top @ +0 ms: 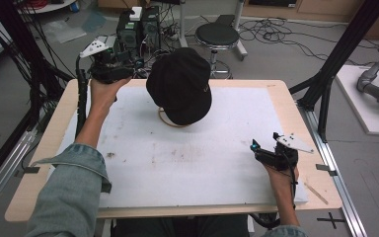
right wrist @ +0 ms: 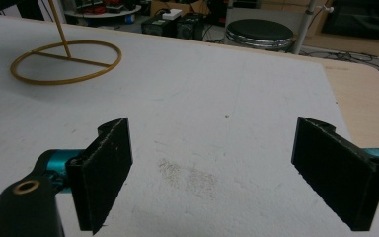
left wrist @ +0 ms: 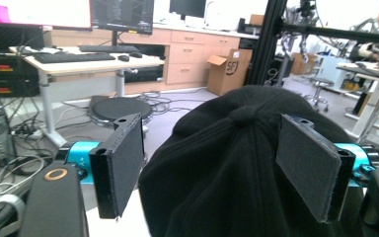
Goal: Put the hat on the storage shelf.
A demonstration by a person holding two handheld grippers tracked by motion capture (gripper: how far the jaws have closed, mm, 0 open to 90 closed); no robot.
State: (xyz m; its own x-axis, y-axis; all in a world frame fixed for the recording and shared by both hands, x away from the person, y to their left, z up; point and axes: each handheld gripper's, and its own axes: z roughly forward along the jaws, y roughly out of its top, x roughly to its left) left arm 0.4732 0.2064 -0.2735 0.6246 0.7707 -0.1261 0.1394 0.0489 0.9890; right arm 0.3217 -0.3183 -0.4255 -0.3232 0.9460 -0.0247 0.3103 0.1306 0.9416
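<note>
Cluttered lab floor with cables, a round stool [top: 217, 34] and desks behind; in front, a wooden table [top: 291, 106] topped by a stained white mat [top: 187, 163]. Sat on a thin yellow wire stand [right wrist: 61, 59] toward the far side of the mat: a black cap [top: 181, 84], crown button up.

Left gripper [left wrist: 227, 168] raised at the cap's back-left, fingers [left wrist: 121, 163] spread wide and empty, one pad on either side of the crown, cap between them but not yet pinched. Hard to tell whether the right-hand pad brushed the fabric.

Right gripper [right wrist: 212, 168] low over the near right of the mat, well apart from the cap, fingers [right wrist: 106, 168] also wide open, holding nothing; bare mat between them, stand base ahead and to their left.

Probably about to lift the cap off the stand. Best done by advancing further so the pads bracket a firm fold of crown rather than loose cloth, closing gently, then raising straight up so the stand's upright slips free instead of tipping. Could steady the ring base with the right if it dragged.
</note>
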